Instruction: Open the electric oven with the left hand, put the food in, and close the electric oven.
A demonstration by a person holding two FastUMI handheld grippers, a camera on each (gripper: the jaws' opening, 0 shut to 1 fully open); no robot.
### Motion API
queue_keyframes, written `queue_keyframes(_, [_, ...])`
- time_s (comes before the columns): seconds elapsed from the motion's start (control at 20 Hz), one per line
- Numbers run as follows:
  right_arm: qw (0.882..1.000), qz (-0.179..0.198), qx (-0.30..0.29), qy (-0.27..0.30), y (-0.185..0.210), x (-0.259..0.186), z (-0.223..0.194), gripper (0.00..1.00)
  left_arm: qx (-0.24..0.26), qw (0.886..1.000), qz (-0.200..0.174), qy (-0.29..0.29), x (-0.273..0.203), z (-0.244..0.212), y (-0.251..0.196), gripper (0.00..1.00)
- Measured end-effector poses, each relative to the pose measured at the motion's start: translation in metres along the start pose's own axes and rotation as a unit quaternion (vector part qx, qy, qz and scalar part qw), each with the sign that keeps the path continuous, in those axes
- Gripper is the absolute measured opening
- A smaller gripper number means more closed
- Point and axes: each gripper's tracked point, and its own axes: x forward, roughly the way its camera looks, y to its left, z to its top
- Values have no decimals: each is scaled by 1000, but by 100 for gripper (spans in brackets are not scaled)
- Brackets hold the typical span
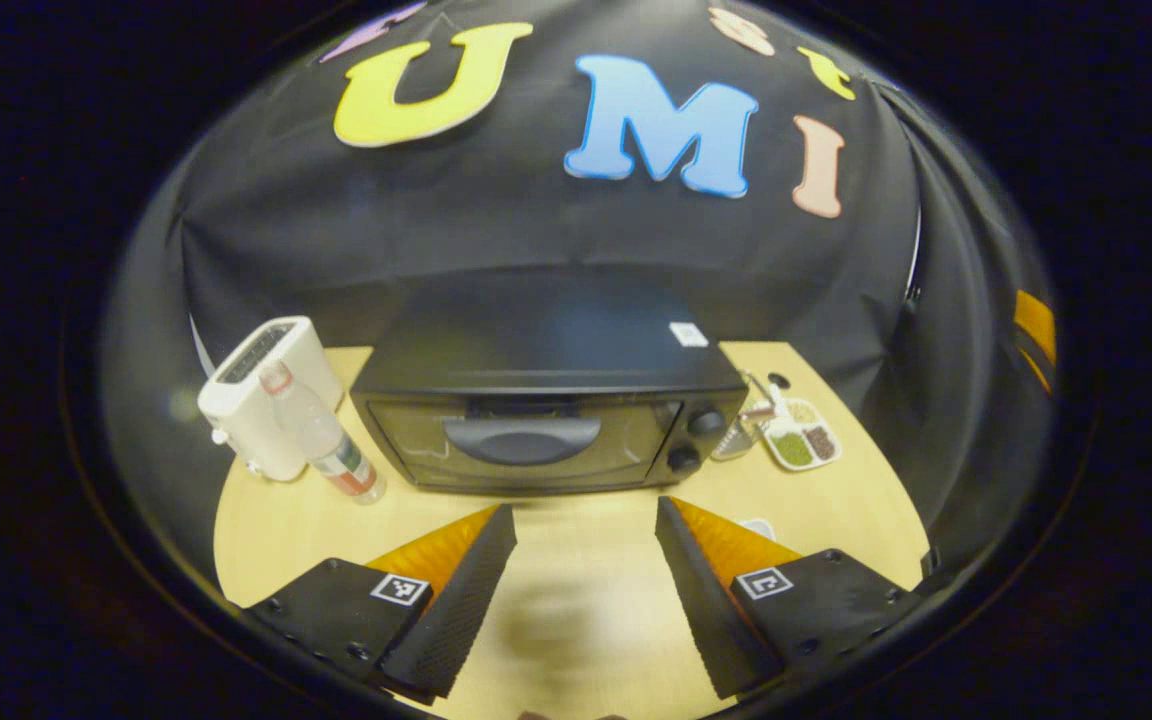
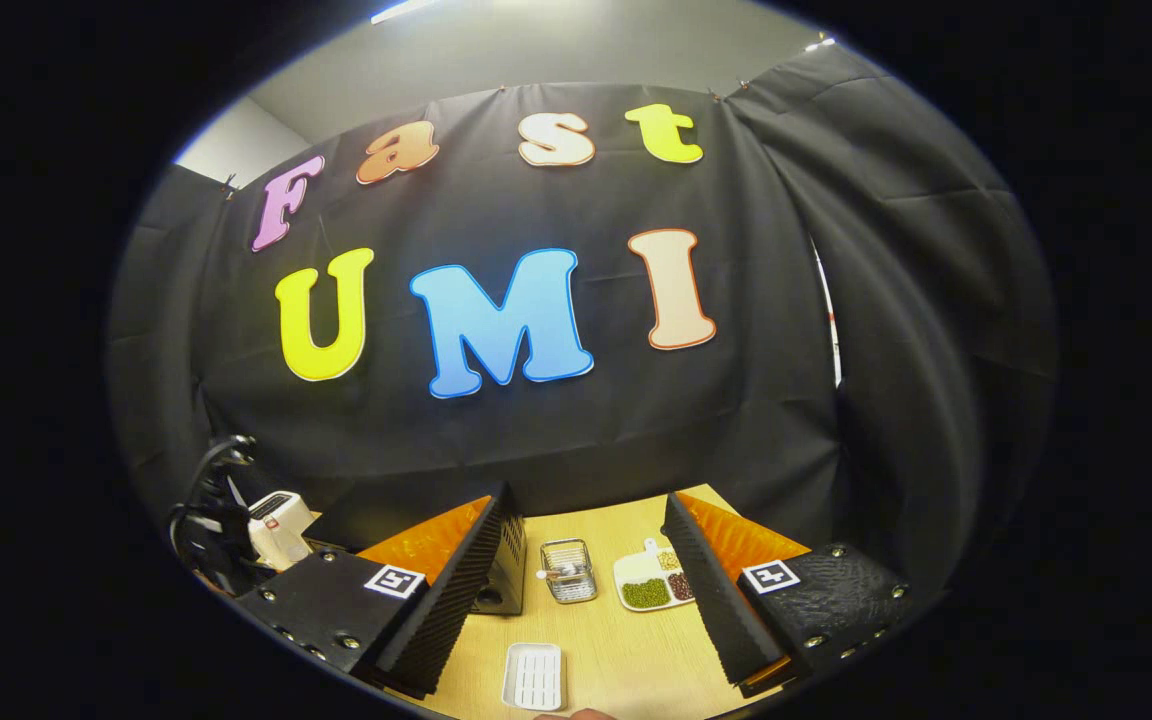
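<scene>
1. While the door is closed, electric oven (image 1: 546, 420) sits mid-table (image 1: 576, 600), facing left gripper (image 1: 584, 560): fingers spread, holding nothing.
2. Right gripper (image 2: 586, 590) also spread, nothing held.
3. White tray (image 2: 534, 676) lies near its fingers, with wire basket (image 2: 568, 570) and divided dish (image 2: 651, 580) farther off.
4. Toaster (image 1: 266, 400) and bottle (image 1: 326, 435) stand left of oven.

From my left gripper view the electric oven (image 1: 546, 420) door glass is too dark for me to see inside. The small clear container (image 1: 736, 437) beside its knobs is half hidden behind the oven's corner, and a white thing (image 1: 758, 526) peeks out from behind my finger, too little showing to name. The fillings of the divided white dish (image 1: 802, 440) are too small to tell apart. From my right gripper view my own finger covers most of the oven (image 2: 508, 565), and the white tray (image 2: 533, 676) is cut near the bottom edge
</scene>
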Motion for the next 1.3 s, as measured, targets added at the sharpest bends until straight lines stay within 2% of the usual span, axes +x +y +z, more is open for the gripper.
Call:
queue_keyframes(0.1, [1000,16,-5,-11,4,-1,13,100,-3,998,23,-64,-33,30,0,98])
queue_keyframes(0.25, [998,44,-19,-28,15,-1,32,100,-15,989,37,-143,-85,73,-7,96])
queue_keyframes(0.35, [997,56,-24,-39,22,-3,42,100,-6,979,53,-199,-120,107,-8,92])
queue_keyframes(0.45, [996,67,-19,-52,32,-11,54,100,12,964,76,-254,-157,140,-7,92])
queue_keyframes(0.55, [995,67,-18,-65,39,-20,65,100,24,952,63,-299,-188,165,-19,99])
queue_keyframes(0.6, [995,64,-19,-72,42,-24,70,100,27,948,52,-313,-201,173,-25,100])
queue_keyframes(0.85, [995,51,-18,-80,57,-46,81,100,37,947,28,-319,-220,170,-27,99])
queue_keyframes(1.05, [996,40,-19,-81,67,-62,78,100,28,951,18,-309,-220,161,-15,99])
queue_keyframes(1.1, [996,39,-23,-81,70,-65,78,100,26,951,16,-309,-225,159,-12,95])
queue_keyframes(1.15, [996,38,-28,-82,72,-68,78,100,25,951,16,-308,-228,158,-8,95])
queue_keyframes(1.2, [995,36,-32,-83,75,-71,78,95,24,950,17,-310,-230,155,-5,95])
queue_keyframes(1.25, [995,34,-34,-83,77,-74,78,100,23,950,22,-311,-232,154,1,99])
queue_keyframes(1.3, [995,34,-33,-83,80,-77,77,100,24,950,25,-311,-233,153,5,99])
